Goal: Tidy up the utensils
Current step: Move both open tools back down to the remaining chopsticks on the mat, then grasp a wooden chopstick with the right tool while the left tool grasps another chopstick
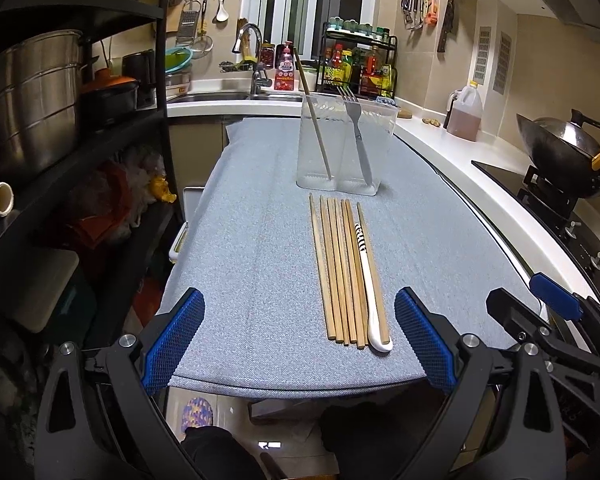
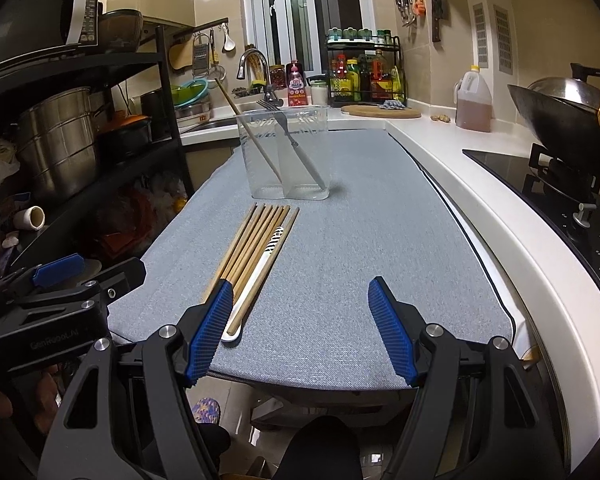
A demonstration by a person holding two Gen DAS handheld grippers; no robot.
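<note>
Several wooden chopsticks (image 1: 338,268) lie side by side on the grey cloth, with a white spoon with a zebra-striped handle (image 1: 366,280) among them. They also show in the right wrist view (image 2: 256,240), as does the spoon (image 2: 256,276). Behind them stands a clear two-part holder (image 1: 342,144) with one chopstick (image 1: 314,116) in its left part and a metal fork (image 1: 356,132) in its right; the holder also shows in the right wrist view (image 2: 286,152). My left gripper (image 1: 298,336) is open and empty at the near edge. My right gripper (image 2: 300,324) is open and empty, right of the chopsticks.
The grey cloth (image 1: 252,240) covers the table. A black shelf with steel pots (image 1: 36,100) stands at the left. A white counter (image 2: 480,184) with an oil jug (image 2: 474,100), a wok (image 2: 560,116) and a stove runs along the right. The sink (image 1: 220,96) is behind.
</note>
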